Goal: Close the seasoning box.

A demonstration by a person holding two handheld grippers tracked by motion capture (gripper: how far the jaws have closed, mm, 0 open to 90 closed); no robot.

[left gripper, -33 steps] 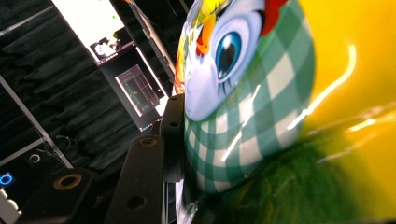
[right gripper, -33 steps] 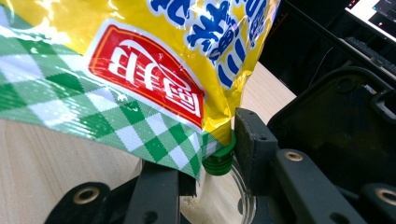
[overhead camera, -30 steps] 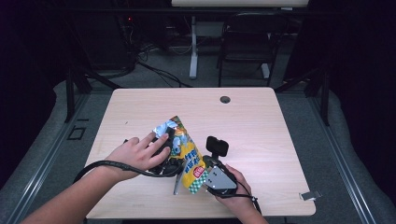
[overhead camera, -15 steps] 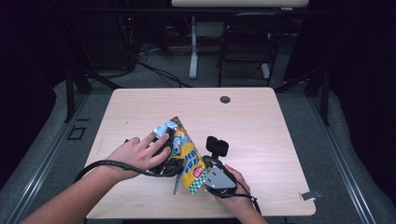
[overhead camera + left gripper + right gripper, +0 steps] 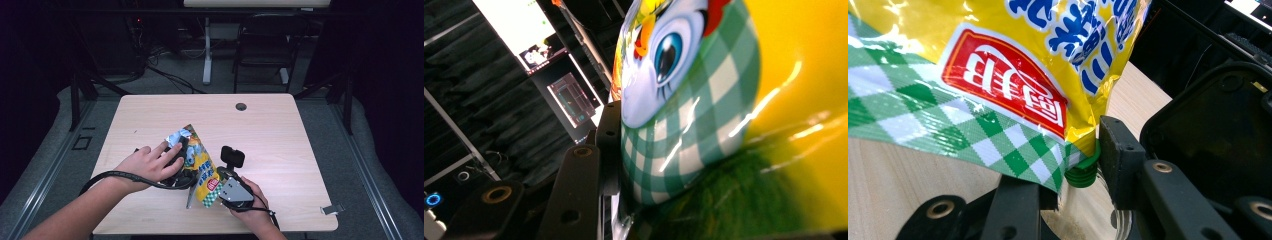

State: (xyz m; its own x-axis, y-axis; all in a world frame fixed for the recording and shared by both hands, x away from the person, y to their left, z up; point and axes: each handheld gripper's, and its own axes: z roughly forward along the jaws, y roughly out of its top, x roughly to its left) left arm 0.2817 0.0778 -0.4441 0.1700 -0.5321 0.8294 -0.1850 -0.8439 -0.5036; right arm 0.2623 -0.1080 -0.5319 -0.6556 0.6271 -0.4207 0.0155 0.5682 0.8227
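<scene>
Tongs on both hands grip one snack bag (image 5: 200,162) near the front edge of the surface (image 5: 280,125), a little left of its middle. Left tongs (image 5: 182,157) are part open, clamped around the puffy upper end by the torn top, likely to steady it. Right tongs (image 5: 212,192) are part open too, jaws either side of the lower checked corner, where a green cap (image 5: 1082,172) pokes out; contact there looks likely but unsure. Bag is held tilted off the surface, probably for pulling apart or emptying.

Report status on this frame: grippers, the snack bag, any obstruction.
Left gripper clamped on the snack bag. Right gripper at the bag's lower corner, beside a green cap; grip unclear. Table ahead unobstructed.
</scene>
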